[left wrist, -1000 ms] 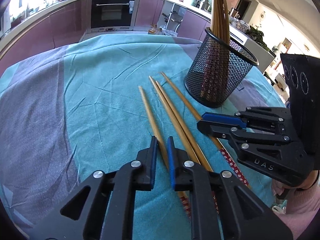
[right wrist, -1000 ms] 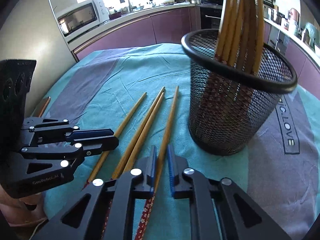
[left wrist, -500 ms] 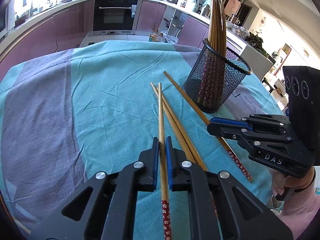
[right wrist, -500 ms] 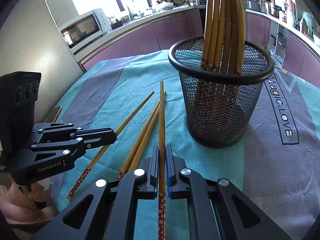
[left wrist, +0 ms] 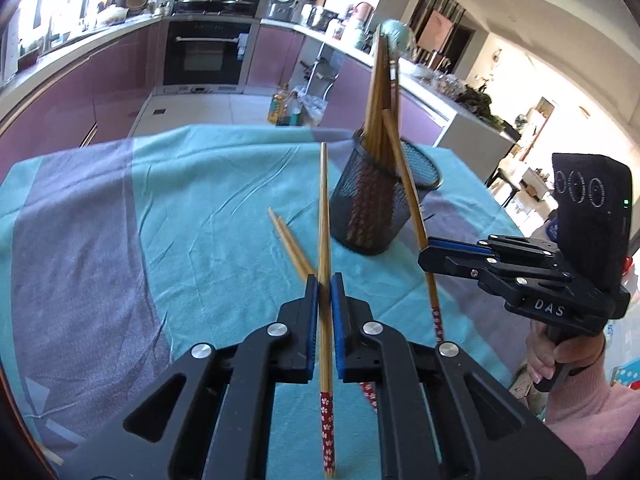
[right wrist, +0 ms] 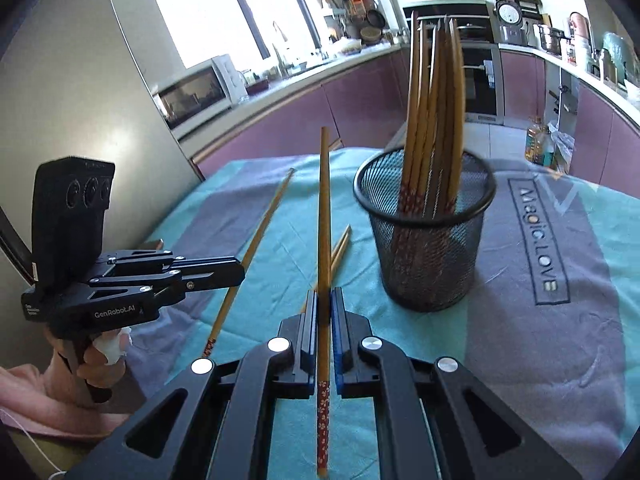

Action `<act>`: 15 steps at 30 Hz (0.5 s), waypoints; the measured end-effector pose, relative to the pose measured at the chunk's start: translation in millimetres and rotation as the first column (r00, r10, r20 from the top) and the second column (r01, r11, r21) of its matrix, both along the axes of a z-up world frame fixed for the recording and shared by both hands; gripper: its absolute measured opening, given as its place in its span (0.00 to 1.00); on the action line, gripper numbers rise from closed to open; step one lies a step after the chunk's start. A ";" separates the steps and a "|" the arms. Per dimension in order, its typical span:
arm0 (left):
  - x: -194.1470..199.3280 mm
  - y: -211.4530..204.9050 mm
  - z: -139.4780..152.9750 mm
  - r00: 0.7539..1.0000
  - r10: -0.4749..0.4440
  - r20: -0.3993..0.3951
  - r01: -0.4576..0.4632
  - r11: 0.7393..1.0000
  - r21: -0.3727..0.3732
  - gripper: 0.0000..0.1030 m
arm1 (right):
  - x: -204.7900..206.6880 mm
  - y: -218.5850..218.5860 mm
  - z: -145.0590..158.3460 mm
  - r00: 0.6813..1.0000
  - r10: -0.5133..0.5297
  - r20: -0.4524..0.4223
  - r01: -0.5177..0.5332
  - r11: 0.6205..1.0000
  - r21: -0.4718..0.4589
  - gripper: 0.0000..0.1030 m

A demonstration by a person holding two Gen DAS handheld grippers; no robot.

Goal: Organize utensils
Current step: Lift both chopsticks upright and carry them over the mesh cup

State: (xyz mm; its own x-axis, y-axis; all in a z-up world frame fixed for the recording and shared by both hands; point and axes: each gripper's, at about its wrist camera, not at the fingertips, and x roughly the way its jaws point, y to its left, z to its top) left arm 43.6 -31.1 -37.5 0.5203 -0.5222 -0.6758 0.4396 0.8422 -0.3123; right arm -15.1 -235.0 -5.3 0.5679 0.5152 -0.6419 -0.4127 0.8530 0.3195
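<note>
Left wrist view: plenty of bare teal tablecloth [left wrist: 192,220] out to the left and front, far table edge drops to the kitchen floor. The black mesh cup [left wrist: 376,208], stuffed with chopsticks, stands ahead and a bit right. The left gripper [left wrist: 325,292] is clamped on one chopstick [left wrist: 324,216], lifted clear of the cloth, tip pointing away, red flowered end sticking back between the fingers. Two loose chopsticks [left wrist: 290,242] lie on the cloth just under it. Off to the right, the right gripper [left wrist: 430,248] pinches its own chopstick [left wrist: 404,176], angled up in front of the cup, a hand [left wrist: 560,356] on its handle.

Right wrist view: cup [right wrist: 428,240] right of center, open cloth on both sides. Jaws closed on the chopstick [right wrist: 324,216], running straight ahead. Left gripper [right wrist: 236,274] at left, held roughly level, chopstick [right wrist: 256,240] slanting through it.
</note>
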 end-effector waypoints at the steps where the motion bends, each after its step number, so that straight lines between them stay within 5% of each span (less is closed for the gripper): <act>1: -1.0 0.8 4.2 1.000 -0.004 0.008 0.004 1.000 -0.007 0.07 | -0.9 -3.1 4.1 1.000 -0.006 0.011 0.006 1.000 0.008 0.06; 15: -7.1 12.1 56.4 0.994 -0.016 0.108 0.027 0.995 -0.100 0.07 | -1.3 -29.6 36.9 0.994 -0.055 0.096 0.048 0.996 0.078 0.06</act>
State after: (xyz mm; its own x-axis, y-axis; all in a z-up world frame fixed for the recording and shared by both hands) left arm 36.5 -19.0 18.9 0.5743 -0.5970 -0.5602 0.4928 0.7985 -0.3458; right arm -16.4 -264.6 31.7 0.6534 0.5284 -0.5420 -0.4015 0.8489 0.3437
